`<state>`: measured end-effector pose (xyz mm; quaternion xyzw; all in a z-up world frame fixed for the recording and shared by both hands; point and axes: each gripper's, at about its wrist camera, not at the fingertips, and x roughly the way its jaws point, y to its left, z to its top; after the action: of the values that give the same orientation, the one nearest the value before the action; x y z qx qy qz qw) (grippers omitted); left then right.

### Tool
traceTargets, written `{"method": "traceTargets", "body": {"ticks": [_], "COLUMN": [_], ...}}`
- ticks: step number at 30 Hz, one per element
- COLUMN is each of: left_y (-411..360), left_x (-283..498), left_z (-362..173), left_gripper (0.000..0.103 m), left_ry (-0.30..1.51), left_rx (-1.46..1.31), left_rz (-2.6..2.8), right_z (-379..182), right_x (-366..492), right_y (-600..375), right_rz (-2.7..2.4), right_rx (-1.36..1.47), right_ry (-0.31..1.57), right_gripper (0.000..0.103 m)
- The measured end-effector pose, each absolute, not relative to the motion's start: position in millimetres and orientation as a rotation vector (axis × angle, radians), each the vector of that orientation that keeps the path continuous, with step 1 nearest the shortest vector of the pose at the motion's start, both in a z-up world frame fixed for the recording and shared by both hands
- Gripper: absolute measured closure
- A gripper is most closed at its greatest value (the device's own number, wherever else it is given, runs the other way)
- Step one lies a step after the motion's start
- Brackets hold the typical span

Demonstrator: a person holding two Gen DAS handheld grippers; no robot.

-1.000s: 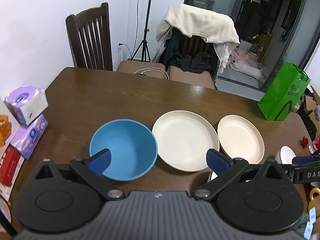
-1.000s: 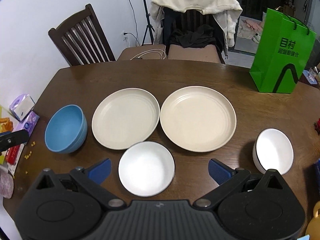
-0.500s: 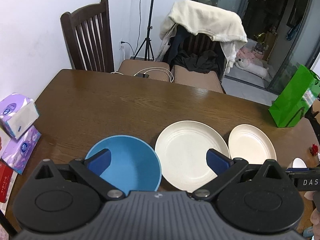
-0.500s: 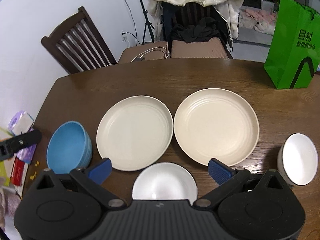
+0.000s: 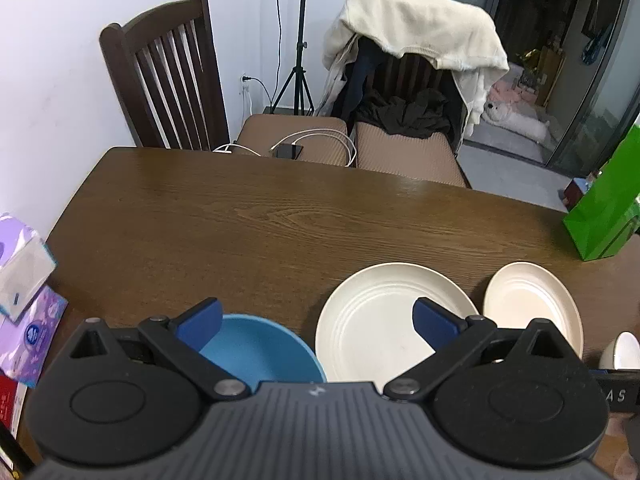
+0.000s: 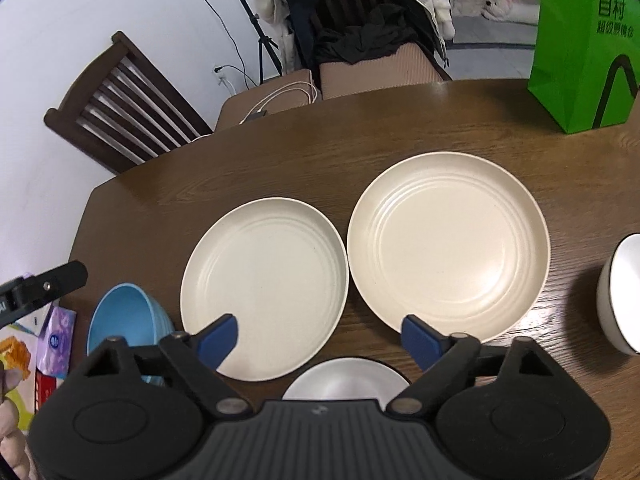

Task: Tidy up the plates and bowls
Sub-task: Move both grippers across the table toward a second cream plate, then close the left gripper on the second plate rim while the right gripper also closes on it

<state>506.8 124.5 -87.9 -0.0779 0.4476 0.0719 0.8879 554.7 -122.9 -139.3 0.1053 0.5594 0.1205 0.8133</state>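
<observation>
Left gripper (image 5: 316,318) jaws wide above blue bowl (image 5: 260,350), right gripper (image 6: 318,334) jaws just narrowed, empty, only its view showing small white plate (image 6: 346,378), both cream plates (image 6: 264,286) whole on desk (image 6: 320,152).

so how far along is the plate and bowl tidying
Nothing looks done: the two cream plates lie side by side unstacked, and the blue bowl, small white dish and white bowl sit apart. Both the left gripper and right gripper are open and empty; the right's fingers have just been closing, over the small white dish. All stacking remains.
</observation>
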Motion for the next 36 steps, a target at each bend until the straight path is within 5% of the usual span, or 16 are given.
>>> {"method": "traceTargets", "body": {"ticks": [8, 20, 36], "left_y": [124.7, 125.0, 121.3], "left_x": [532.6, 561.0, 582.9], "left_z": [-115.8, -158.1, -196.4], "left_gripper": [0.0, 0.002, 0.05], "left_ry": [0.974, 1.02, 1.09], "left_rx": [-0.127, -0.121, -0.109], "left_rz": [0.145, 0.12, 0.086], "right_z": [-166.4, -197.9, -232.6], "right_x": [568.6, 578.1, 584.2], "right_y": [-113.2, -113.3, -108.3], "right_rz": [0.257, 0.223, 0.203], "right_rx": [0.253, 0.3, 0.308], "right_ry": [1.236, 1.253, 1.296], "right_gripper": [0.041, 0.052, 0.061]}}
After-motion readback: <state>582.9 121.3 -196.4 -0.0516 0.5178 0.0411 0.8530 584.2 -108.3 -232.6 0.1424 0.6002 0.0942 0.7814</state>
